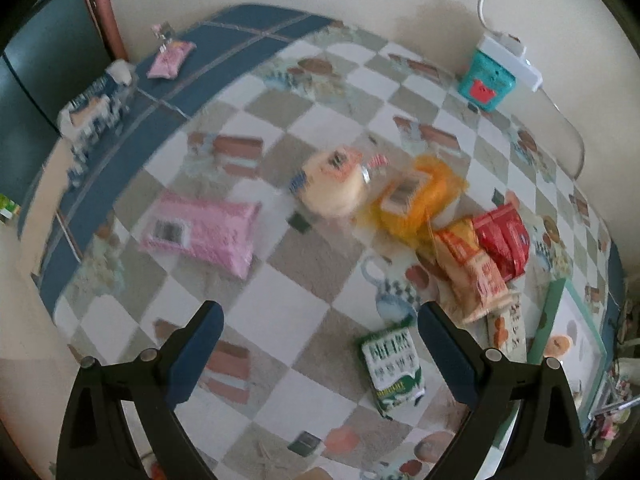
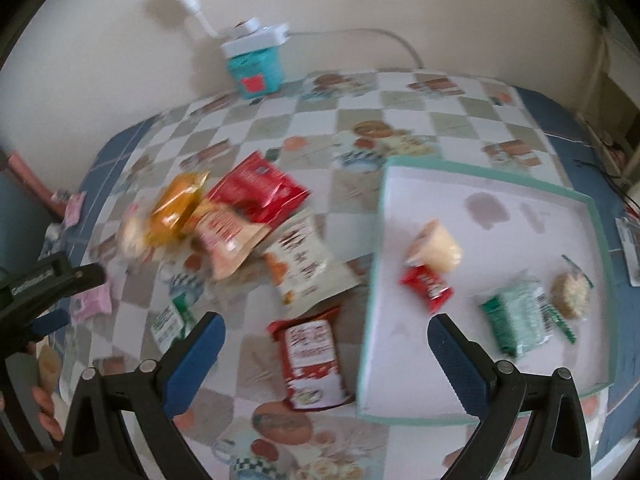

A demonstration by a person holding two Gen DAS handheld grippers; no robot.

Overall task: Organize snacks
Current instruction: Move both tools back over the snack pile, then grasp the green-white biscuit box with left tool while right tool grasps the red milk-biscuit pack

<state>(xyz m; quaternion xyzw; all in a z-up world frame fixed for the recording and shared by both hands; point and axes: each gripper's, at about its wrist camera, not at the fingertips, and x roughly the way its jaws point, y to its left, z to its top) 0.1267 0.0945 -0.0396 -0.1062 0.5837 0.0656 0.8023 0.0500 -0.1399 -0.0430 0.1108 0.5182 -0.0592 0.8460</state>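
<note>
— Ahead of the left gripper (image 1: 320, 344)?
— Flat pouch (image 1: 200, 232) lying ahead and to the left on the surface (image 1: 280, 280); round bun pack (image 1: 334, 184) farther ahead, crinkled bag (image 1: 416, 200) just right of it. Small packet (image 1: 394, 368) close by, just inside the right finger.
— And around the right gripper (image 2: 326, 350)?
— Sachet (image 2: 312, 360) lying between the fingers, just ahead. Tray (image 2: 472, 416) to the right, holding a wedge-shaped pack (image 2: 436, 248), a small wrapper (image 2: 426, 286) touching it, a ribbed packet (image 2: 516, 316) and a round cake (image 2: 570, 294) farther right. Heap of bags (image 2: 240, 216) ahead and left. Box (image 2: 256, 66) far ahead, against the wall.
</note>
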